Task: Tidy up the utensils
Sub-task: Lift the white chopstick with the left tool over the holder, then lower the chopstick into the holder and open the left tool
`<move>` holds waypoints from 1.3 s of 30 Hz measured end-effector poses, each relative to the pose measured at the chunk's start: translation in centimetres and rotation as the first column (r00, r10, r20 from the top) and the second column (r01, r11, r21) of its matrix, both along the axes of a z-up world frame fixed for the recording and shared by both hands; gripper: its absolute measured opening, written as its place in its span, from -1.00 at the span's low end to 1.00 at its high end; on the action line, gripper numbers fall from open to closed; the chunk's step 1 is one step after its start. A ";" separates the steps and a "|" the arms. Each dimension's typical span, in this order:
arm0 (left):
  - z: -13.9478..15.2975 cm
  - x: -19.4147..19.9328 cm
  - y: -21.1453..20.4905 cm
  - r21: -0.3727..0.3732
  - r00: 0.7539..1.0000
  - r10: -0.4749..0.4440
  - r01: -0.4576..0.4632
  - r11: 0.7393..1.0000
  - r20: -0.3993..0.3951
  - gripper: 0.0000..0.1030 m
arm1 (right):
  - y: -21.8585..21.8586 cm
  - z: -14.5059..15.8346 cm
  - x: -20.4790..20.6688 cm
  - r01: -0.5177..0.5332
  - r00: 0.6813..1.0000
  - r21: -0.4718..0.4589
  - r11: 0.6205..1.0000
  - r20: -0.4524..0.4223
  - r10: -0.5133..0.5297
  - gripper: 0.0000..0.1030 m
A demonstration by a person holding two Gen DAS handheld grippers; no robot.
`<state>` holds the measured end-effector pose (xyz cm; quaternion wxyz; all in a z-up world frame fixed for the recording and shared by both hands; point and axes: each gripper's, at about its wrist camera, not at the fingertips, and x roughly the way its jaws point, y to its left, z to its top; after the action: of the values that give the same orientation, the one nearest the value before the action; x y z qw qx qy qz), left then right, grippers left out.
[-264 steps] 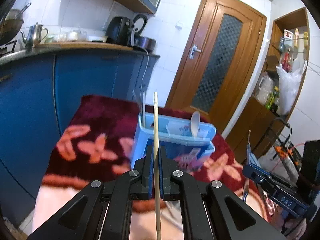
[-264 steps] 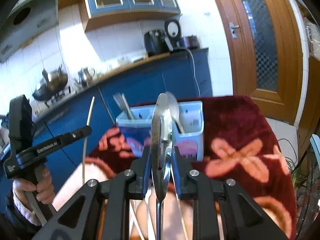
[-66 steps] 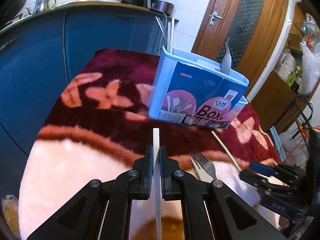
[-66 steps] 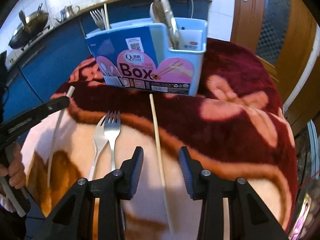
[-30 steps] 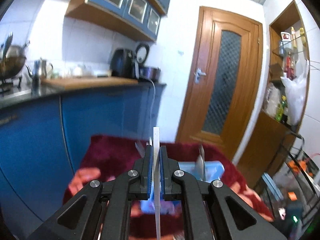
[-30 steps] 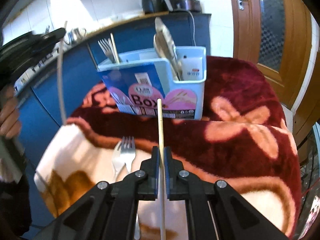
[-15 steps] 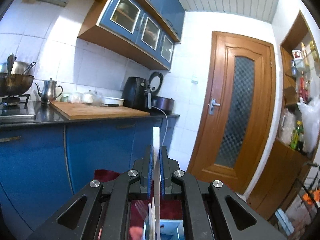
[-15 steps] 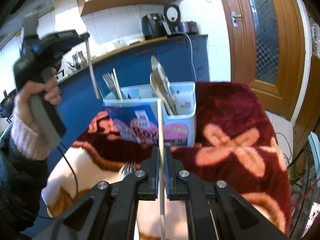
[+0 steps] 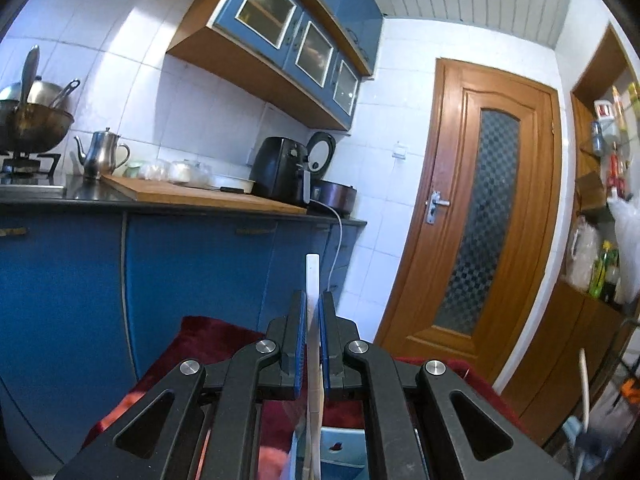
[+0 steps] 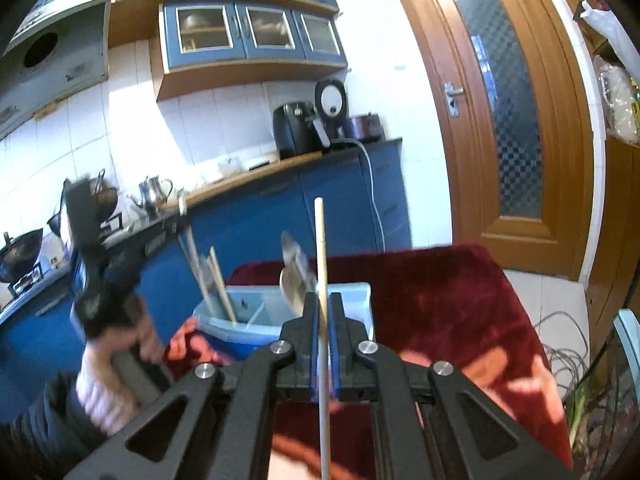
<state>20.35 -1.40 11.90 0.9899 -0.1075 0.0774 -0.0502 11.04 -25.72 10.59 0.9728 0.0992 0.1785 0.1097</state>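
The left tool (image 9: 313, 312) is closed on a pale chopstick (image 9: 312, 280), which stands upright between its blue-padded jaws; the flat upper end rises to 12 o'clock above the fingertips and the shaft runs down past the tool's body. At 6 o'clock below it, a corner of the light blue utensil box (image 9: 340, 450) shows through the frame, and the chopstick's lower part drops toward that opening, though how far it goes in is hidden by the tool. The box sits on a dark red floral blanket (image 9: 208, 340).

The right tool (image 10: 323, 312) is likewise clamped on a second chopstick (image 10: 320, 240), round-tipped and held vertical, its end pointing to 12 o'clock. Just beyond the fingertips stands the same utensil box (image 10: 256, 330), open at the top and divided inside. In its section at 10 o'clock from the tool lean a chopstick (image 10: 222, 288) and the blurred shafts of other utensils; in the section at 11 o'clock, close to the jaws, stand spoons (image 10: 294, 276) with their bowls up. Farther out at 9 o'clock in the right wrist view, the left tool (image 10: 176, 216) appears motion-blurred above the box's left end, gripped by the person's left hand (image 10: 140, 344).
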 end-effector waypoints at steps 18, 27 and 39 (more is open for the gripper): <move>-2.3 -0.3 -0.9 0.054 0.998 -0.053 0.054 0.997 -0.022 -0.88 | 0.7 -0.2 9.0 0.104 0.972 0.022 0.994 0.212 -0.106 -0.88; -2.6 0.4 -0.9 0.052 0.996 -0.063 0.066 0.996 -0.059 -0.88 | 1.5 -2.7 9.4 0.091 0.983 -0.028 0.995 0.165 -0.085 -0.88; -2.1 -0.9 -1.5 0.068 0.984 -0.125 0.135 0.989 -0.127 -0.56 | 1.5 -1.9 6.9 0.064 0.989 -0.012 0.998 0.136 -0.062 -0.53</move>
<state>19.41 -2.94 9.82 0.9813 -0.0672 0.1466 -0.1051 17.98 -24.20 8.73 0.9864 0.0890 0.1095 0.0838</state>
